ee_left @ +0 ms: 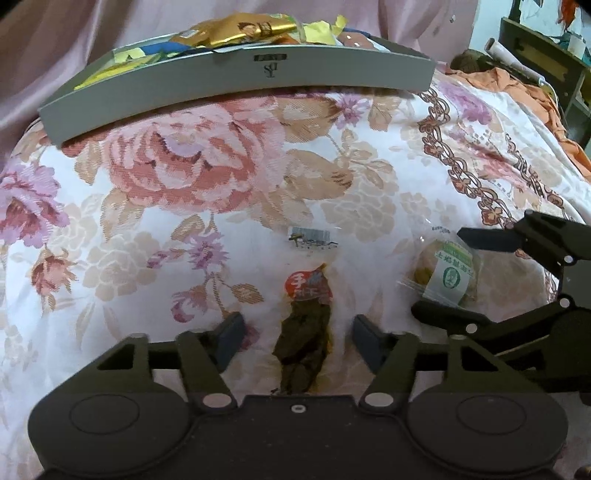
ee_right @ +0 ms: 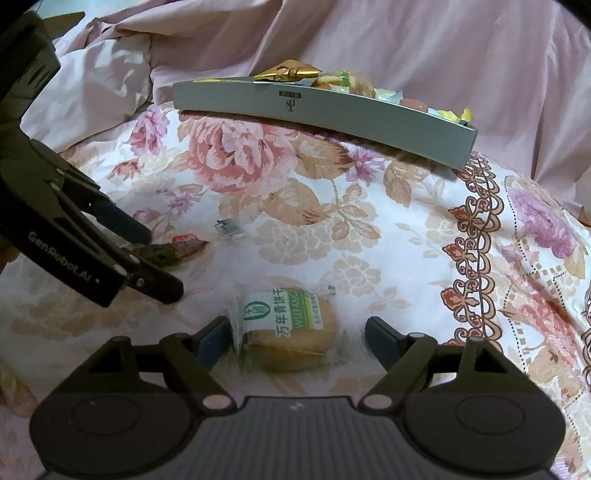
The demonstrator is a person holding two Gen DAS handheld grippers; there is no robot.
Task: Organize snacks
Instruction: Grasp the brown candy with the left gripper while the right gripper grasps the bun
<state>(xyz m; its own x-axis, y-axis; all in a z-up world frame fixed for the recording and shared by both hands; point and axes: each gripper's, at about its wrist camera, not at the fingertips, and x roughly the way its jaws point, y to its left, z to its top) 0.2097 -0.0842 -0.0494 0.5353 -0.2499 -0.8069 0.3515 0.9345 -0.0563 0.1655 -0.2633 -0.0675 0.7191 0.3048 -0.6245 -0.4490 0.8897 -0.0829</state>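
Snacks, inventory, two items loose plus one box. We log both loose items on the flowered quilt (ee_left: 207, 158), near edge, box at the far edge.

Item 1: dark jerky pack (ee_left: 304, 343), clear wrap w/ red label, lying lengthwise on the quilt. Left gripper (ee_left: 298, 338) straddles it, jaws parted, a gap on each side of the pack, pads not pressing: released, nothing held. We judge it's lined up that way so the long thin pack can be pinched across its narrow width.

Item 2: round biscuit pack (ee_right: 286, 332), clear wrap w/ green-and-white label, just right of item 1. Right gripper (ee_right: 295, 336) sits around it, jaws spread wide; left pad looks to touch the wrap, right pad stands clear, so not grasping. Wide spread suits the broad round shape, in our view.

Container: flat grey box (ee_left: 236, 88), shallow wall, resting at the quilt's far edge against pink bedding (ee_right: 406, 44). Contents: gold foil packet (ee_left: 236, 31) on top, yellow wrappers, blue pack, other small sweets; exact count can't be told. Heaped above the wall, esp. centre.

Est. status: two items left to box, both approached at once, one per hand.
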